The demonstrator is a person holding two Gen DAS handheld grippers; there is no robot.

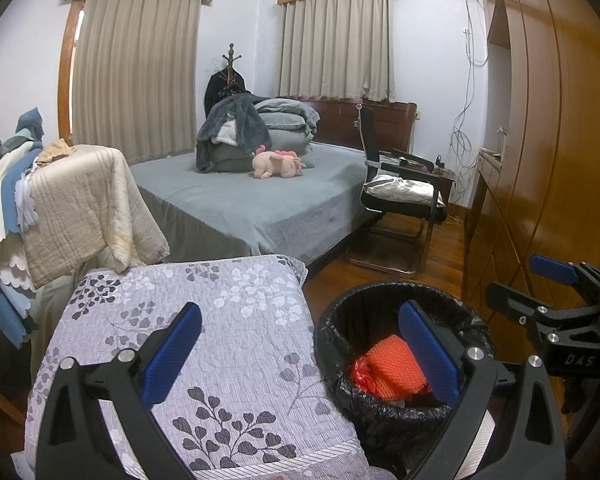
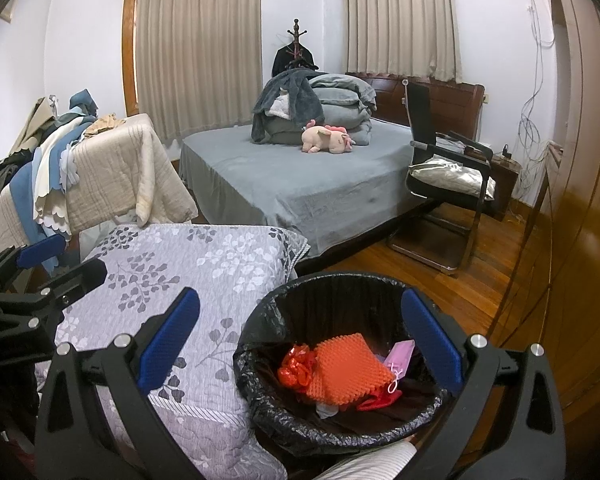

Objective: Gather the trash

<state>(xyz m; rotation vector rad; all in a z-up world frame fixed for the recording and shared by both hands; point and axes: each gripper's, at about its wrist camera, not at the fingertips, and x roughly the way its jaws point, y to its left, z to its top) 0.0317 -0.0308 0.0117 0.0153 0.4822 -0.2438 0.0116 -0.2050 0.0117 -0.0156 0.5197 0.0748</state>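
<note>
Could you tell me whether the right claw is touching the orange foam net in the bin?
Apart. The right wrist view shows the right claw open and empty above the orange foam net.

A round bin (image 2: 342,364) lined with a black bag (image 2: 260,404) stands upright on the floor, open-topped. Inside lie an orange foam net (image 2: 346,368), crumpled red wrapping (image 2: 296,366) and a pink packet (image 2: 400,354).

Your bin (image 2: 340,412) stands right of the quilted cushion (image 2: 188,280).
Foam net (image 2: 346,368) lies in it; bed (image 2: 300,184) behind, chair (image 2: 448,172) right of the bed.
</note>
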